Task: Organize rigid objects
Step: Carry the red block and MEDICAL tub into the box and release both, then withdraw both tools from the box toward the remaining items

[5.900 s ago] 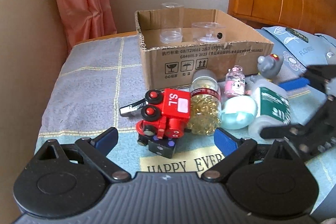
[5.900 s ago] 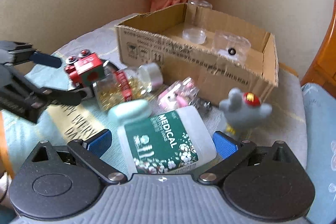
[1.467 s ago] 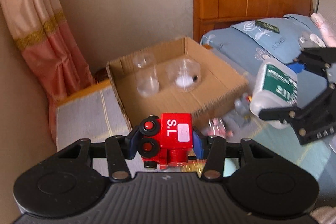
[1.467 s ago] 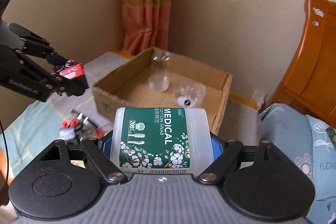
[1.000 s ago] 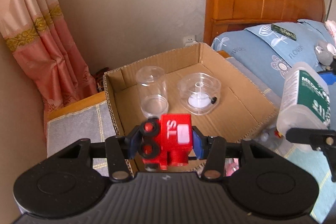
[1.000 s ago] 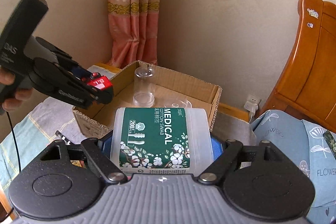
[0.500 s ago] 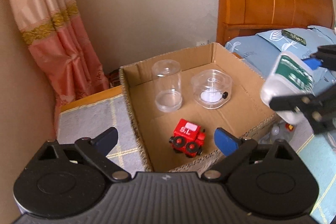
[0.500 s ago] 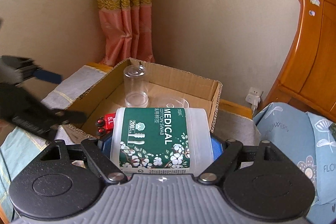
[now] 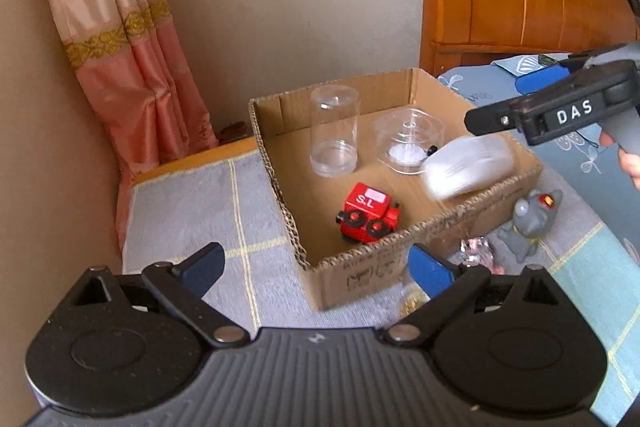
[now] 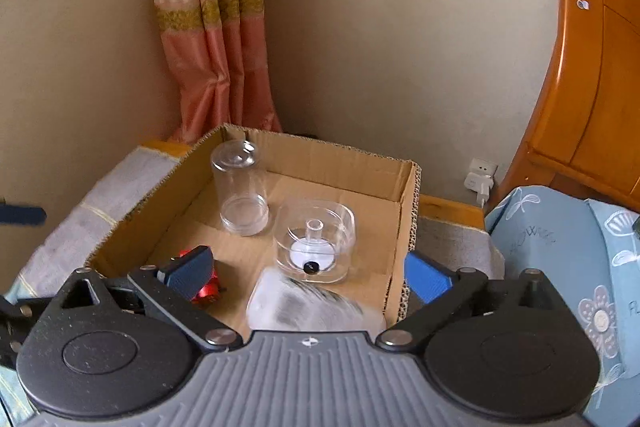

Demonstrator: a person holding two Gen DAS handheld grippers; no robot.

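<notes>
Cotton-swab bottle (image 10: 316,303) dropped into box (image 10: 408,211) | right hand-held gripper (image 10: 308,267) opening, now empty

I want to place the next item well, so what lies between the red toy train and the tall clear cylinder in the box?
Only bare cardboard floor of the box separates the red toy train from the tall clear cylinder; the left wrist view shows it.

Red toy train (image 9: 369,214) and cotton-swab jar (image 9: 468,167) now dropped into box (image 9: 424,227)

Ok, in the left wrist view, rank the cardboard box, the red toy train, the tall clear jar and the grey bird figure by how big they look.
1. Cardboard box, by far.
2. Tall clear jar.
3. Red toy train and grey bird figure look about alike, so I won't rank them.
</notes>
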